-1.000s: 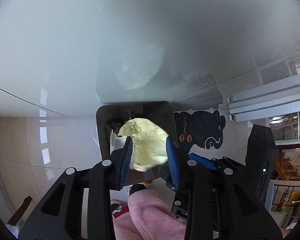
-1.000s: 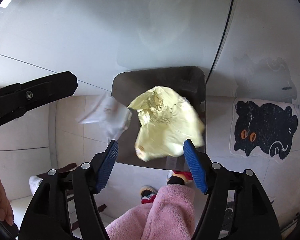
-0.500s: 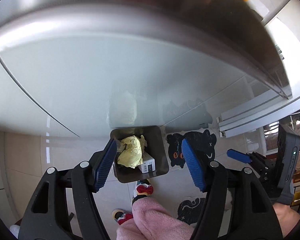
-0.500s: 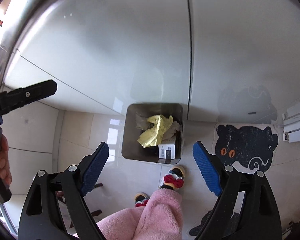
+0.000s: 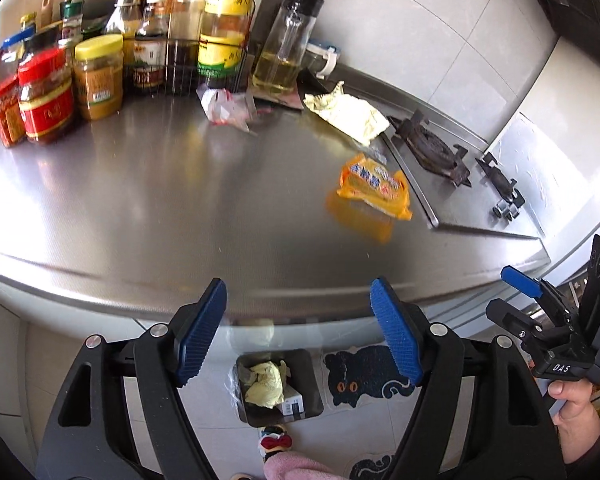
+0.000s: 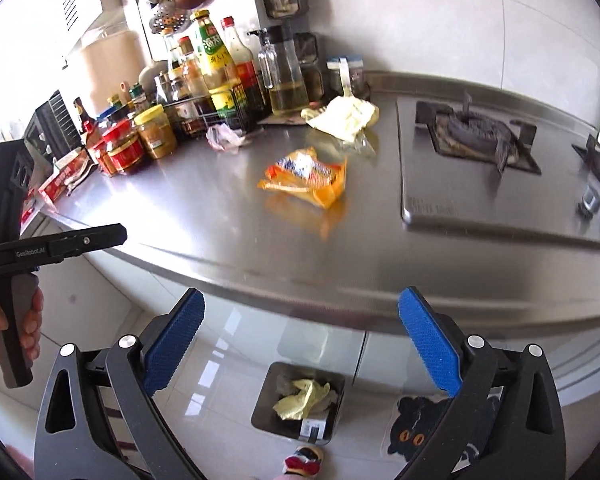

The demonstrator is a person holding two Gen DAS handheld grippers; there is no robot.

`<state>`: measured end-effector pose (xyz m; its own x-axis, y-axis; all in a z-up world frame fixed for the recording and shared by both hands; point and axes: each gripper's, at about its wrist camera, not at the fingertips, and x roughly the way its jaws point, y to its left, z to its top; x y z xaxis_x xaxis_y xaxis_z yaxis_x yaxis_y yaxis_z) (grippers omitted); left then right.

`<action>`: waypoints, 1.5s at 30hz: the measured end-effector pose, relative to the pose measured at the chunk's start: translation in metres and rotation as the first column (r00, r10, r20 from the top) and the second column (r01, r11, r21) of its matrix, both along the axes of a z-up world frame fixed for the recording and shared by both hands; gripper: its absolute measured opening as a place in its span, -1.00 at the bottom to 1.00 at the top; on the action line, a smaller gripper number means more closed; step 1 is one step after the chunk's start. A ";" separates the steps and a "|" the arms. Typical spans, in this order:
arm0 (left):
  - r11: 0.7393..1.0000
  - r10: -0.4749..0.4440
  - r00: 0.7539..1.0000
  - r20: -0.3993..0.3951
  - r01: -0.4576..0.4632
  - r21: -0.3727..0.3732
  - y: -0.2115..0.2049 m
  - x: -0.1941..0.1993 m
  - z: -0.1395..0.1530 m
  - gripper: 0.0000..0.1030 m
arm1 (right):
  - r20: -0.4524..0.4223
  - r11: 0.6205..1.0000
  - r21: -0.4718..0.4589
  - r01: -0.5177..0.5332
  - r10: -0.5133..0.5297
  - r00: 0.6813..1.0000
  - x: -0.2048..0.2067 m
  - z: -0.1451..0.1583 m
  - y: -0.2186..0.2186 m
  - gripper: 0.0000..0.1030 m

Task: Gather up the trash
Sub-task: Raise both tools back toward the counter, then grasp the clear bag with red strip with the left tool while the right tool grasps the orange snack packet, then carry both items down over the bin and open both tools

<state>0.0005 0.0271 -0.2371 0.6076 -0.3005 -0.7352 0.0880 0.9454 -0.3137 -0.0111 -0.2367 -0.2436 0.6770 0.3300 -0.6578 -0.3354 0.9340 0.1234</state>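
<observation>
**Both hand-held grippers empty above the counter, part of the trash binned**

Left hand-held gripper (image 5: 298,330) stands with its blue pads wide apart and nothing between them; its jaws have just been opening. The right hand-held gripper (image 6: 298,346) is likewise spread wide and empty, its jaws also having just opened.

Below and between the fingers of each hand-held gripper, down on the tiled floor, sits the dark square metal trash bin (image 5: 312,410). It already holds a crumpled pale yellow paper wad (image 5: 266,384) and a small white box with a barcode (image 6: 314,428), so part of the job looks done.

Ahead of both hand-held grippers, on the brushed steel counter (image 5: 140,200), litter is left. An orange plastic snack wrapper (image 5: 374,186) lies nearest, ahead and slightly right of the left hand-held gripper. Farther off, a crumpled yellow paper sheet (image 5: 346,114) rests beside the black gas hob (image 6: 476,132), and a scrunched white-and-pink plastic wrapper (image 5: 226,106) lies near the row of sauce bottles and jars (image 5: 100,64).

By my judgement at least three pieces remain to be picked up and dropped in the bin, the orange wrapper being the easiest reach.
</observation>
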 end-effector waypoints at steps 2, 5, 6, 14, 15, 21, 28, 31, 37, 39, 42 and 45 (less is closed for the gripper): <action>0.999 0.028 1.000 0.010 -0.028 0.018 0.006 0.016 0.013 0.51 | 0.028 0.999 -0.032 -0.029 0.030 0.999 0.017 0.011 0.008 0.92; 0.996 0.087 0.996 0.014 -0.088 0.033 0.017 0.045 0.025 0.55 | 0.043 0.994 -0.084 -0.065 0.069 0.997 0.045 0.014 0.021 0.93; 0.994 0.100 0.995 0.014 -0.100 0.031 0.019 0.054 0.027 0.55 | 0.039 0.992 -0.099 -0.073 0.077 0.996 0.052 0.012 0.026 0.93; 0.976 0.192 0.981 0.001 -0.191 0.107 0.030 0.152 0.019 0.55 | -0.002 0.986 -0.124 -0.114 0.114 0.993 0.121 -0.001 0.040 0.93; 0.973 0.201 0.980 0.000 -0.199 0.120 0.030 0.164 0.016 0.55 | -0.006 0.984 -0.127 -0.122 0.123 0.992 0.128 -0.003 0.040 0.93; 0.951 0.258 0.966 -0.034 -0.248 0.182 0.035 0.227 -0.004 0.59 | -0.044 0.964 -0.187 -0.189 0.184 0.982 0.158 -0.021 0.051 0.93; 0.936 0.316 0.942 -0.115 -0.289 0.202 0.045 0.262 -0.040 0.55 | -0.090 0.948 -0.196 -0.249 0.235 0.968 0.167 -0.035 0.058 0.76; 0.943 0.296 0.946 -0.129 -0.268 0.196 0.045 0.267 -0.048 -0.27 | -0.112 0.947 -0.194 -0.258 0.239 0.964 0.169 -0.038 0.059 0.10; 0.956 0.246 0.963 -0.113 -0.222 0.193 0.041 0.257 -0.047 -0.89 | -0.146 0.960 -0.129 -0.247 0.228 0.963 0.163 -0.037 0.053 -0.64; 0.961 0.225 0.969 -0.106 -0.203 0.186 0.038 0.244 -0.043 -0.94 | -0.140 0.970 -0.092 -0.227 0.213 0.967 0.156 -0.031 0.047 -0.67; 0.969 0.195 0.978 -0.076 -0.180 0.171 0.034 0.216 -0.029 -0.95 | -0.116 0.979 -0.051 -0.198 0.192 0.975 0.139 -0.018 0.038 -0.67; 0.975 0.163 0.985 -0.049 -0.153 0.163 0.027 0.181 -0.012 -0.95 | -0.097 0.983 -0.037 -0.182 0.178 0.979 0.116 -0.006 0.035 -0.68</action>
<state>0.1813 0.0544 -0.2492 0.5898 -0.0813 -0.8034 -0.0810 0.9839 -0.1590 0.1045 -0.2015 -0.2496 0.5445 0.4091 -0.7323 -0.4873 0.8648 0.1208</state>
